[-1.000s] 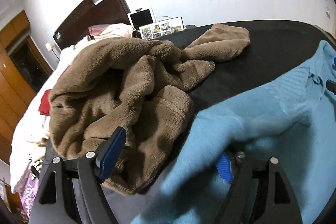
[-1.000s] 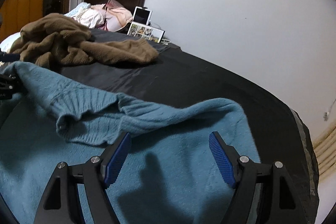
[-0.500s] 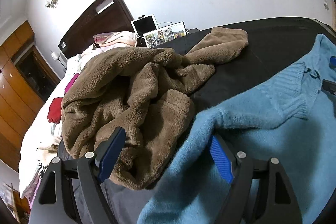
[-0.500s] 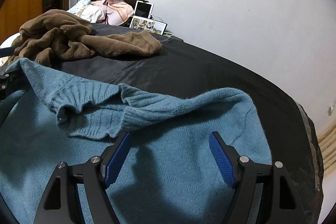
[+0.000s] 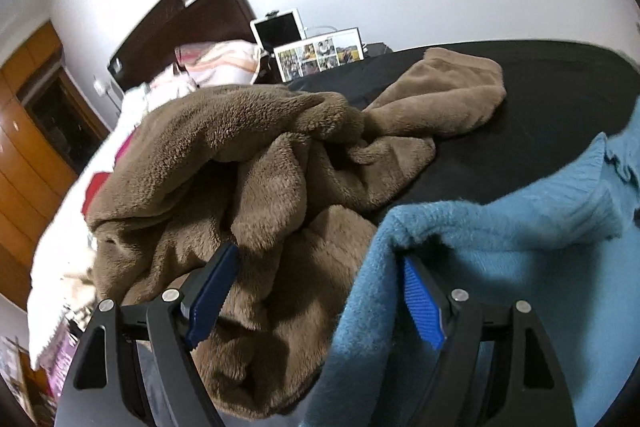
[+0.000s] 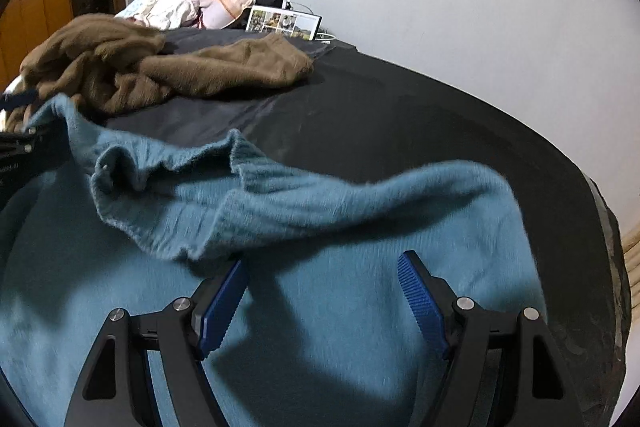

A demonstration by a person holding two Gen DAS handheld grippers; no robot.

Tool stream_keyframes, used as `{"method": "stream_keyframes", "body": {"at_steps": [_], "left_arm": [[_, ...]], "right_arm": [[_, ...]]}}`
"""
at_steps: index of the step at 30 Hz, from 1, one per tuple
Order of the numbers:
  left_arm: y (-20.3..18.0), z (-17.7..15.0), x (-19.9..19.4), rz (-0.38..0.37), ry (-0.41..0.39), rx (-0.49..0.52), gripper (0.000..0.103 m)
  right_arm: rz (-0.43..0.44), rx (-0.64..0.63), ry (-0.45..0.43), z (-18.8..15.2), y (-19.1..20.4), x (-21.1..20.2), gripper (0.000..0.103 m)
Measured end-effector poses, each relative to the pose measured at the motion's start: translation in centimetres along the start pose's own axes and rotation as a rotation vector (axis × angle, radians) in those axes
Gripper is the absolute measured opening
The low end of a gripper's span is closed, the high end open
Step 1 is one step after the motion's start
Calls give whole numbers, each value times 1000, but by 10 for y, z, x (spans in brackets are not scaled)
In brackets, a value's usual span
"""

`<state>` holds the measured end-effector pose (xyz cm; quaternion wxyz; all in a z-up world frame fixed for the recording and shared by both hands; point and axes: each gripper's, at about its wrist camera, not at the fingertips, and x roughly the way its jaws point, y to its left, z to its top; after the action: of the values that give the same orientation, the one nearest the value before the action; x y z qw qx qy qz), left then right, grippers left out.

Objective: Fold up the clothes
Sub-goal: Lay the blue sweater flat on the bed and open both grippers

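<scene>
Bedroom, black bed cover [image 6: 400, 115] by a white wall. Blue knit sweater [image 6: 320, 307] spread on the near part, crumpled brown fleece garment [image 5: 248, 179] just behind it. Left gripper [image 5: 316, 291] jaws apart, sweater edge draped over right finger. Right gripper [image 6: 320, 291] spread wide over sweater, holding nothing.

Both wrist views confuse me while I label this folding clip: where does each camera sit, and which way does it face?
Left wrist view: sits behind the left gripper, facing the brown fleece garment and headboard; its open fingers show.
Right wrist view: sits behind the right gripper, above the blue sweater, facing the white wall; its open fingers show.
Shared: both garments, black cover, photo frame.
</scene>
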<state>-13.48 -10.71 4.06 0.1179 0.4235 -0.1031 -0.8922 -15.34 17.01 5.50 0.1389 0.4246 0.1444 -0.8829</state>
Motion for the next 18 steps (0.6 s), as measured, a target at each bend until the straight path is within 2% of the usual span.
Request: {"method": "stream_keyframes", "body": {"at_steps": [3, 8, 13, 18], "left_arm": [[6, 10, 9, -18, 17, -39, 85], [5, 15, 26, -26, 28, -40, 89], [9, 13, 43, -43, 26, -53, 98], [13, 12, 43, -73, 24, -59, 100]], "right_arm": [[5, 70, -14, 19, -8, 5, 78], [-23, 191, 6, 36, -21, 29, 78], [-31, 200, 30, 35, -22, 43, 78], [-16, 201, 19, 32, -22, 39, 79]]}}
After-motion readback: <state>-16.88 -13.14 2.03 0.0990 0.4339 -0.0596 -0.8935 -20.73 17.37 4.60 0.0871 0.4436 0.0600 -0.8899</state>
